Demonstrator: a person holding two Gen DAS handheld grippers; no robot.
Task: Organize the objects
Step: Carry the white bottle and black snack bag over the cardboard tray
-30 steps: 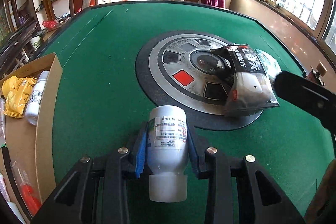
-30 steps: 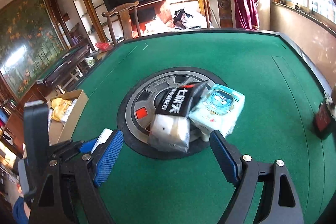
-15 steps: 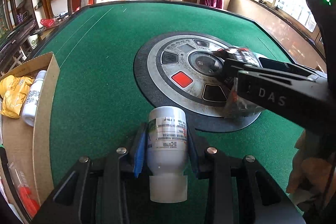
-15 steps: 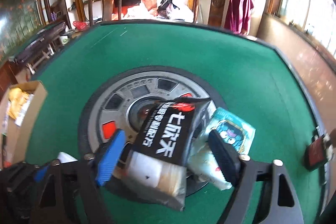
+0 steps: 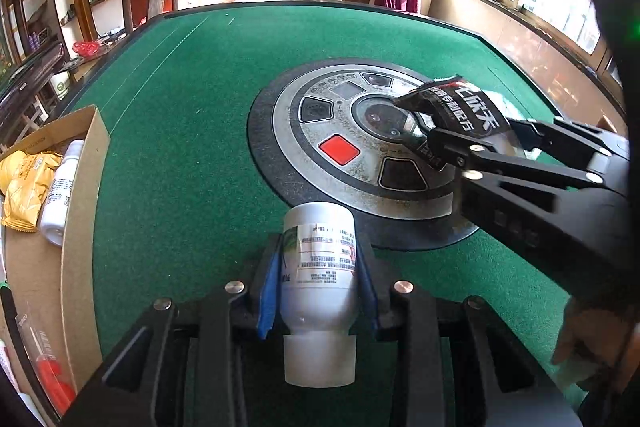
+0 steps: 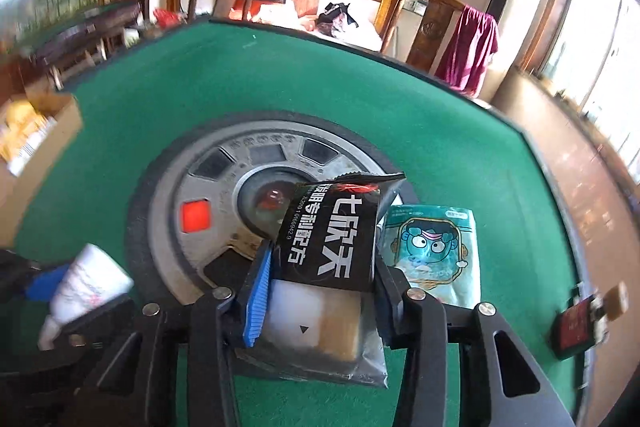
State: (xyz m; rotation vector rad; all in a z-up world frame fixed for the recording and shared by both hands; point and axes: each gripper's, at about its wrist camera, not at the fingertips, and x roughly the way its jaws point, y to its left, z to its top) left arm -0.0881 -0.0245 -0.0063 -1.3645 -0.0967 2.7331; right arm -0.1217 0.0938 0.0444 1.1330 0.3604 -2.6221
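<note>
My left gripper [image 5: 318, 267] is shut on a white plastic bottle [image 5: 319, 283] with a printed label, held over the green felt near the table's front. The bottle also shows at lower left in the right wrist view [image 6: 86, 287]. My right gripper [image 6: 320, 275] is closed around a black and white snack packet [image 6: 332, 247] that lies on the round grey centre panel [image 6: 224, 187]. That packet shows in the left wrist view [image 5: 464, 107] with the right gripper on it. A teal cartoon packet [image 6: 432, 247] lies just right of it.
An open cardboard box [image 5: 86, 155] at the table's left edge holds a yellow packet [image 5: 24, 183] and a white bottle [image 5: 60, 187]. A small dark red item [image 6: 576, 323] sits by the right table edge. Wooden chairs stand beyond the far edge.
My right gripper moved forward over the black and white packet and closed on it. My left gripper stayed in place, still holding the bottle.
</note>
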